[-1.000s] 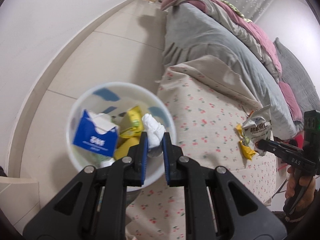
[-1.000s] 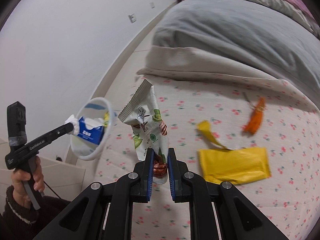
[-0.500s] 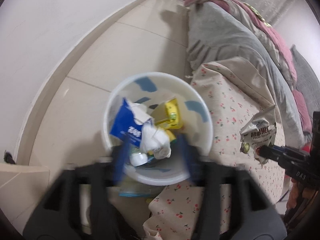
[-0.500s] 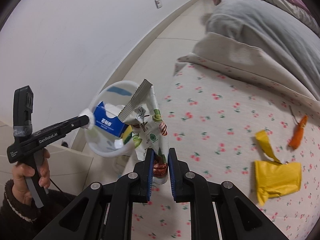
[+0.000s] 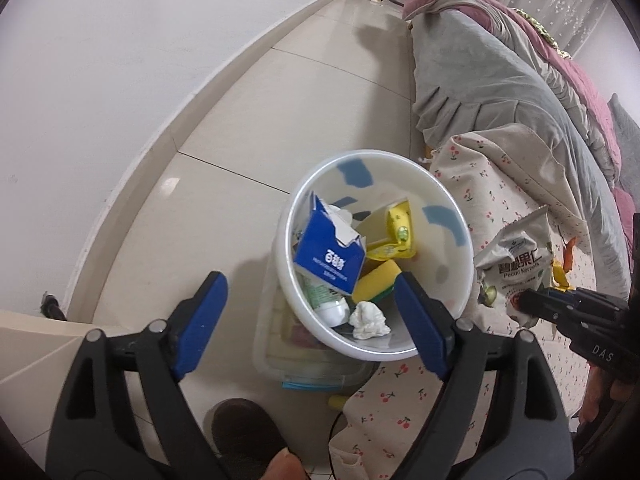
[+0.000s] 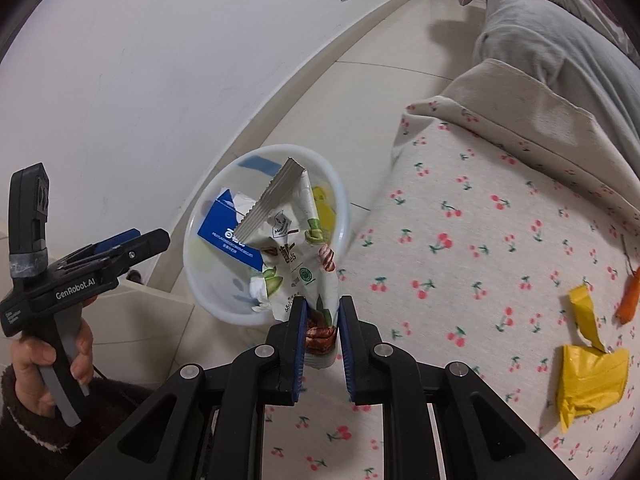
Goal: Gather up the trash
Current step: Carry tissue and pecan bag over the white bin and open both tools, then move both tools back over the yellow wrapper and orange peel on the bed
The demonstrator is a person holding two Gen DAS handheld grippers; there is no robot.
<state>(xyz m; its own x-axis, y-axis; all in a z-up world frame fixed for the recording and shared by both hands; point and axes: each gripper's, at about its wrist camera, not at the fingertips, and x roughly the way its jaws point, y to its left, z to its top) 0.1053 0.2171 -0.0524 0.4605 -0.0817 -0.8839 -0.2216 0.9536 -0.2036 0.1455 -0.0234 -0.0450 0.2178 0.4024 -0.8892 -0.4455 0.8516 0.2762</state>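
Note:
A white bin (image 5: 460,216) stands beside the bed, holding a blue tissue box (image 5: 328,252), a yellow packet (image 5: 396,232), a yellow sponge (image 5: 376,280) and a crumpled white tissue (image 5: 368,320). My left gripper (image 5: 308,312) hangs over the bin's near rim, its jaws opening wide with nothing between them. My right gripper (image 6: 322,316) is shut on the bottom of a silver-green snack bag (image 6: 296,240), held upright in front of the bin (image 6: 344,208). The left wrist view shows that bag (image 5: 516,264) just right of the bin. A yellow wrapper (image 6: 592,376) and an orange scrap (image 6: 630,300) lie on the sheet.
The bed carries a cherry-print sheet (image 6: 480,240) and a grey quilt (image 5: 500,80). Under the bin sits a clear plastic box (image 5: 312,364), with a dark slipper (image 5: 240,432) near it. Pale floor tiles and a white wall lie to the left. A hand (image 6: 44,364) grips the left tool.
The left gripper opened and the white tissue it held now lies in the bin. The right gripper carried the snack bag from over the bed to the bin.

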